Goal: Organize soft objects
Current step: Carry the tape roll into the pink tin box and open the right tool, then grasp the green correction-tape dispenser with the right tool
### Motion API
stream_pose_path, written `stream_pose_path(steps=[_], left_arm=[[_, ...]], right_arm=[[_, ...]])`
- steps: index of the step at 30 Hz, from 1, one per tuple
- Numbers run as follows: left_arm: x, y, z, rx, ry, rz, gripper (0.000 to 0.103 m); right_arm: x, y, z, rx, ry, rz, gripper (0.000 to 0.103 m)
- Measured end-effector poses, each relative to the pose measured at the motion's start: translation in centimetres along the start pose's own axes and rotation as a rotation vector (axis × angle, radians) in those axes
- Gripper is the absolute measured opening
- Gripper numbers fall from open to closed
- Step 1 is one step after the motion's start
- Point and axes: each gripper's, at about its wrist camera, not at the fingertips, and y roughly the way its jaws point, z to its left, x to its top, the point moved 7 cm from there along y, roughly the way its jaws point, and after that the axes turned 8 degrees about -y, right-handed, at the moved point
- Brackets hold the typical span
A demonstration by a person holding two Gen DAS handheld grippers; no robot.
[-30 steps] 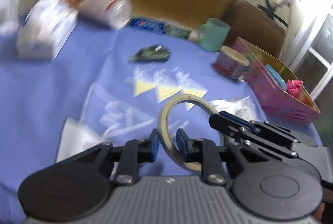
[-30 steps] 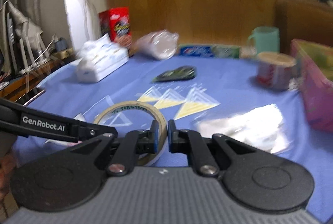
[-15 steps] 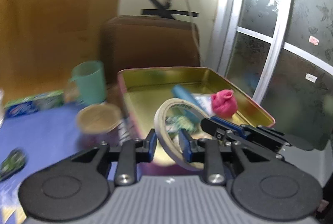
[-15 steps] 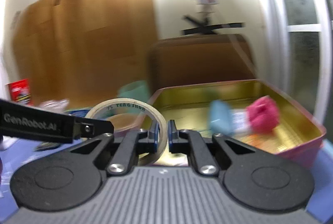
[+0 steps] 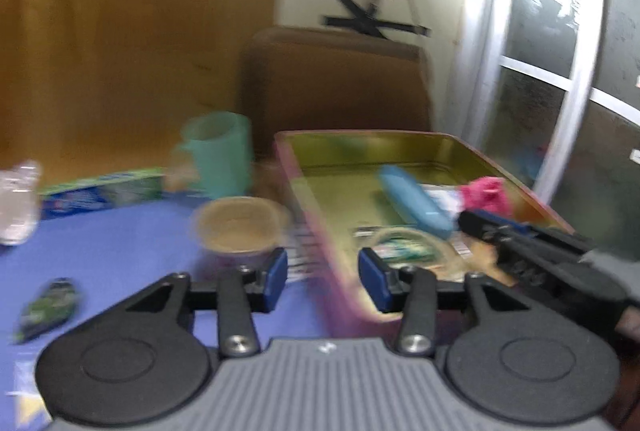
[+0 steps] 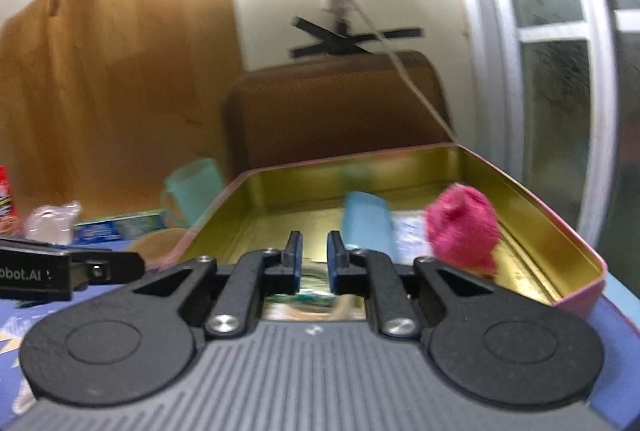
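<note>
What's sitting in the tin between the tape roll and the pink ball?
In the left wrist view, a blue case lies across the tin between the tape roll and the pink ball, with white packets beneath it.

The left tongs [image 5: 322, 279] are matte black, with two slim angled link arms running forward from a pair of large round discs, each stamped with a shallow circle. A silver screw head sits at the base of each arm. The fingertips [image 5: 276, 277] carry blue pads. Between the discs, at the bottom of the frame, lies a grey ribbed housing with a small white mark. The right tongs [image 6: 314, 263] match: black arms, silver screws, blue pads, grey ribbed body. White lettering reading "obot.AI" shows at the left edge of the right wrist view.
</note>
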Motion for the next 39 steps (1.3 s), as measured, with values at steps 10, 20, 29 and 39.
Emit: stream_pose_path(steps=[10,20,29,39], left_arm=[[-3.6,-7.0,19.2,0.354,-0.151,-0.063,0.051],[-8.5,-7.6,28.3,0.474,-0.295,-0.029,0.053],[-8.4,-7.3,27.7,0.521,-0.268,-0.018,0.053],[-8.4,-7.4,27.9,0.506,-0.285,-0.023,0.055]], right_arm=[[1.3,0.5,12.3,0.287,-0.101,0.083,0.032],[-0.4,6.2,24.0,0.500,-0.152,0.334,0.056],[-1.8,14.5,29.6,0.444,-0.182,0.505,0.077],[-3.0,12.6,30.9,0.470,-0.326,0.523,0.051]])
